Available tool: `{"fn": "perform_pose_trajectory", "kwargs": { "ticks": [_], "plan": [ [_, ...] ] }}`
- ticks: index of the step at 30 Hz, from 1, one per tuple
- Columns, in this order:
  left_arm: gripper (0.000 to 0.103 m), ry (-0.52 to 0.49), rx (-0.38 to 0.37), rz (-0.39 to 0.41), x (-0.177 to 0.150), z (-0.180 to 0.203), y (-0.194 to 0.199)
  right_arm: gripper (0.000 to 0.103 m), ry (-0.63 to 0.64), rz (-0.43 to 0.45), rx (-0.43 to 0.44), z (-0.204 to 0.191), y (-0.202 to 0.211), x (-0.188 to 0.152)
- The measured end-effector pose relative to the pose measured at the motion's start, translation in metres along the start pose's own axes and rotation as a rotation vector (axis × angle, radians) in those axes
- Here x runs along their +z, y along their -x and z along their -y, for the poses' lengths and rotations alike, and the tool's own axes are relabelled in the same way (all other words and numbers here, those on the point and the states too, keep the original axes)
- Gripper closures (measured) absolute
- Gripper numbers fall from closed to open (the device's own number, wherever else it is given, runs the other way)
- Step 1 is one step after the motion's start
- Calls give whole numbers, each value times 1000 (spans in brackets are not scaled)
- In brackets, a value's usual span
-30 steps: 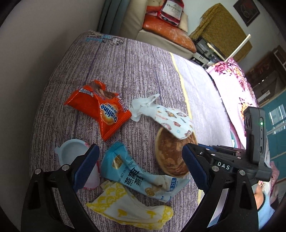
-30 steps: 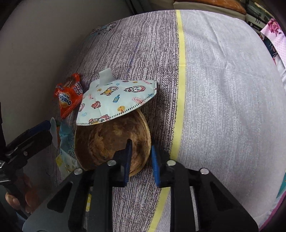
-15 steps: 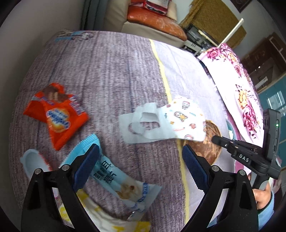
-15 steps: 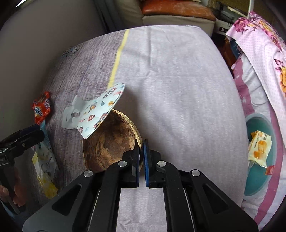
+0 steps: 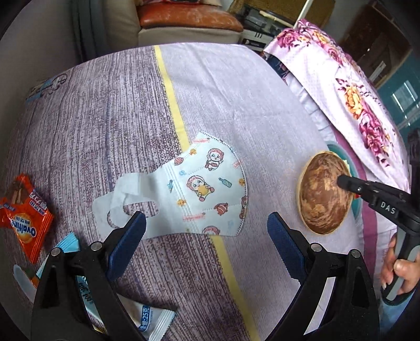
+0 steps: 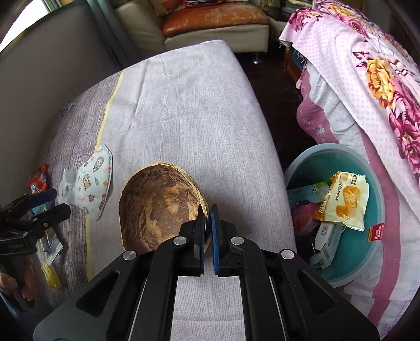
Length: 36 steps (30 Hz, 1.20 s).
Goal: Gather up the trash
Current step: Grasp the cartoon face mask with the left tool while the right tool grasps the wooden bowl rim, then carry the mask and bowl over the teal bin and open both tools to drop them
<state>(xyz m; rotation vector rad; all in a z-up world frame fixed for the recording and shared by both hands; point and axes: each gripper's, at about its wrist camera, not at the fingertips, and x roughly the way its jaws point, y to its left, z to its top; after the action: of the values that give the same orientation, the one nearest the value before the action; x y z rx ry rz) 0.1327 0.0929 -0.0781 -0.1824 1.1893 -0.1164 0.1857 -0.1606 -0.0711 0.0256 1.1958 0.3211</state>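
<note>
My right gripper (image 6: pixel 207 209) is shut on the rim of a brown coconut shell half (image 6: pixel 157 204) and holds it over the right part of the bed; the same shell (image 5: pixel 321 191) shows at the right of the left wrist view with the right gripper (image 5: pixel 341 181) on it. My left gripper (image 5: pixel 204 225) is open, hovering just above a child's cartoon face mask (image 5: pixel 202 188) lying flat. An orange Ovaltine wrapper (image 5: pixel 25 217) and a light blue wrapper (image 5: pixel 141 314) lie at the left. A teal bin (image 6: pixel 372 183) beside the bed holds several wrappers.
The bed cover (image 6: pixel 199 110) is purple-grey with a yellow stripe (image 5: pixel 173 105). A floral pink sheet (image 6: pixel 380 68) drapes furniture at the right, behind the bin. A sofa (image 6: pixel 210 23) stands beyond the bed. A wall runs along the left side.
My right gripper closed on the shell's rim and carried it right, out from under the mask, toward the bin. My left gripper shifted right from the wrappers to over the mask.
</note>
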Motion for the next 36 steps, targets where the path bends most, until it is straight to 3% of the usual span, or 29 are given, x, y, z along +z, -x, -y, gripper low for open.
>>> {"fn": "perform_pose_trajectory", "kwargs": {
  "ticks": [6, 11, 14, 16, 17, 19, 20, 21, 25, 28, 30, 31, 36],
  "plan": [
    [9, 47, 51, -30, 4, 6, -26, 98, -17, 6, 38, 11, -3, 2],
    [10, 65, 114, 13, 9, 5, -32, 98, -16, 8, 53, 11, -5, 2],
    [17, 20, 190, 37, 6, 13, -33, 98, -14, 12, 52, 10, -7, 1],
    [27, 7, 208, 62, 2, 20, -33, 97, -11, 12, 53, 8, -8, 0],
    [37, 5, 207, 68, 2, 24, -31, 95, -12, 13, 55, 7, -9, 0],
    [63, 5, 196, 84, 1, 29, -28, 94, -21, 14, 59, 7, -11, -1],
    [83, 8, 182, 84, 2, 30, -27, 94, -27, 12, 61, 7, -12, -1],
    [92, 15, 162, 81, 2, 30, -26, 94, -34, 9, 65, 8, -13, -1],
    [95, 64, 66, 79, 0, 22, -19, 74, -69, -15, 94, 11, -21, -3],
    [96, 115, -29, 80, -6, 11, -6, 71, -86, -24, 108, 11, -27, -6],
    [96, 135, -80, 72, -10, 5, 1, 81, -97, -20, 115, 11, -27, -8],
    [96, 139, -92, 69, -12, 5, 3, 91, -100, -9, 131, 11, -24, -8],
    [96, 111, -127, 72, -18, 19, 14, 96, -93, 57, 129, 10, -4, -6]
  ]
}}
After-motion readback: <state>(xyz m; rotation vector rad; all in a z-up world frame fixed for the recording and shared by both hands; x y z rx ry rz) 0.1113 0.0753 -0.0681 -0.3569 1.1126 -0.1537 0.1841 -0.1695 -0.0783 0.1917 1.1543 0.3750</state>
